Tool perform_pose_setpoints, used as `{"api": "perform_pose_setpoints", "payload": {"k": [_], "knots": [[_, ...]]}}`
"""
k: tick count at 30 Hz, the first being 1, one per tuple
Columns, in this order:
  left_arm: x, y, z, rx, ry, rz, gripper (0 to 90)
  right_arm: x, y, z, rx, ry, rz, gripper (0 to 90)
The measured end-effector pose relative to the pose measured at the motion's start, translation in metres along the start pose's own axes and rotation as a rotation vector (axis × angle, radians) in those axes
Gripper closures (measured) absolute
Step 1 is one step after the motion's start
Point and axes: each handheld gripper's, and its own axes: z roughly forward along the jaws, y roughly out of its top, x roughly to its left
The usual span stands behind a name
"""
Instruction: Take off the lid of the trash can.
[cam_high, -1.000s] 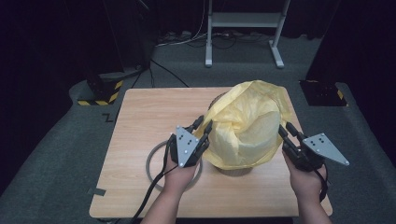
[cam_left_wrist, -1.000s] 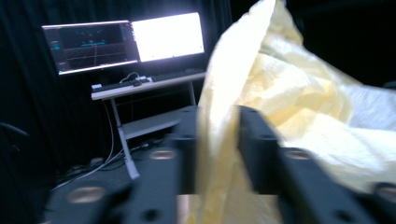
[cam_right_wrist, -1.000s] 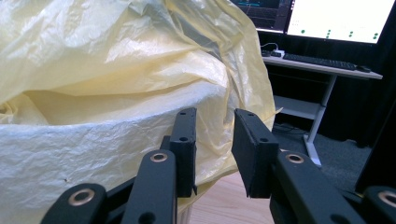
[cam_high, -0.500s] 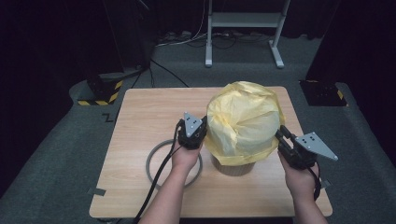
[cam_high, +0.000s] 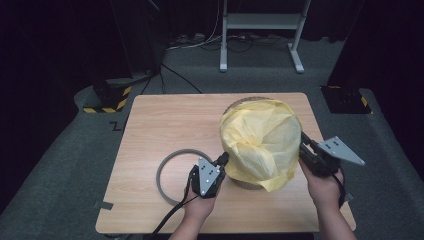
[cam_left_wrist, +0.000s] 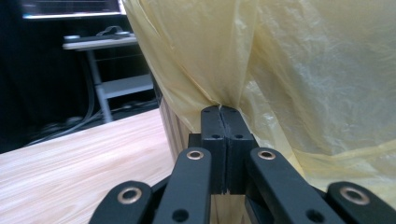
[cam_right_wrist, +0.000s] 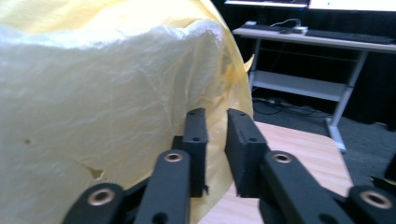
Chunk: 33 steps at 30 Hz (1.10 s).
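- High view: a thin, crinkled yellow plastic bag (cam_high: 261, 142) is draped over a round wooden bin (cam_high: 246, 183) on the right half of the pale wood-grain table (cam_high: 165, 125); the film hangs in loose folds down the bin's near side.
- A flat grey ring (cam_high: 167, 175) lies on the table left of the bin, just beside the left gripper (cam_high: 221, 161).
- Left gripper view: the two black jaws are pressed together, pinching a fold of the translucent yellow film at the bag's left edge; the bin's ribbed wooden wall (cam_left_wrist: 170, 126) shows just behind them.
- Right gripper view: the right gripper (cam_right_wrist: 215, 122) has its jaws parted with a narrow gap, its left jaw against the bag's wrinkled, matte side (cam_right_wrist: 107, 121); no film is clamped between them.
- Against the high view half a second earlier, the bag has come down lower over the bin and its top now lies open rather than domed; the left gripper has dropped toward the table's near edge, and the right gripper sits slightly farther right.
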Motion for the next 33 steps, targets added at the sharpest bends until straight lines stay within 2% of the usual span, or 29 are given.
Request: {"api": "perform_pose_setpoints", "payload": {"k": [1,3,5,8,10,13,15,17,18,19,20,22,24,26,28,30,32,33], "knots": [[0.004,0.001,-0.001,0.004,0.006,0.004,87.8,0.001,0.002,0.007,0.008,0.002,-0.009,71.5],[0.014,0.002,-0.003,0.013,0.022,-0.007,82.6,0.004,0.006,0.012,0.015,0.006,-0.020,69.9],[0.020,0.002,-0.005,0.014,0.034,-0.014,79.2,0.006,0.008,0.008,0.006,-0.010,-0.033,68.5],[0.025,0.004,-0.011,-0.005,0.039,-0.040,69.1,0.006,0.007,-0.006,-0.004,-0.024,-0.026,67.3],[0.022,0.008,-0.018,-0.037,0.042,-0.049,62.2,0.009,0.006,-0.019,-0.020,-0.024,-0.025,66.4],[0.019,0.014,-0.030,-0.086,0.056,-0.033,60.7,0.014,0.006,-0.031,-0.031,-0.024,-0.027,65.4],[0.022,0.018,-0.032,-0.102,0.065,-0.035,62.3,0.017,0.006,-0.034,-0.039,-0.021,-0.026,65.5],[0.027,0.020,-0.033,-0.113,0.061,-0.042,68.6,0.021,0.006,-0.036,-0.040,-0.019,-0.035,65.1],[0.032,0.020,-0.036,-0.152,0.038,-0.047,79.1,0.022,0.006,-0.037,-0.038,-0.018,-0.035,65.1],[0.034,0.021,-0.038,-0.172,0.033,-0.058,86.6,0.024,0.005,-0.037,-0.039,-0.017,-0.033,65.6],[0.036,0.023,-0.039,-0.190,0.033,-0.067,87.3,0.025,0.004,-0.038,-0.040,-0.020,-0.035,66.1],[0.042,0.027,-0.038,-0.188,0.055,-0.066,86.8,0.026,0.003,-0.038,-0.040,-0.023,-0.032,66.7],[0.051,0.029,-0.031,-0.173,0.085,-0.080,83.8,0.028,0.001,-0.038,-0.038,-0.018,-0.025,67.4],[0.066,0.028,-0.015,-0.138,0.115,-0.102,83.5,0.030,-0.001,-0.038,-0.035,-0.008,-0.013,68.5],[0.077,0.025,0.007,-0.077,0.143,-0.081,87.0,0.031,-0.002,-0.038,-0.032,0.001,-0.010,69.5],[0.082,0.021,0.035,0.019,0.125,-0.068,90.0,0.032,-0.004,-0.037,-0.030,0.005,-0.009,69.5],[0.082,0.018,0.055,0.057,0.103,-0.058,90.0,0.033,-0.005,-0.035,-0.027,0.003,-0.005,69.2],[0.082,0.016,0.063,0.067,0.089,-0.073,90.0,0.032,-0.005,-0.033,-0.022,0.000,0.002,69.0]]}}
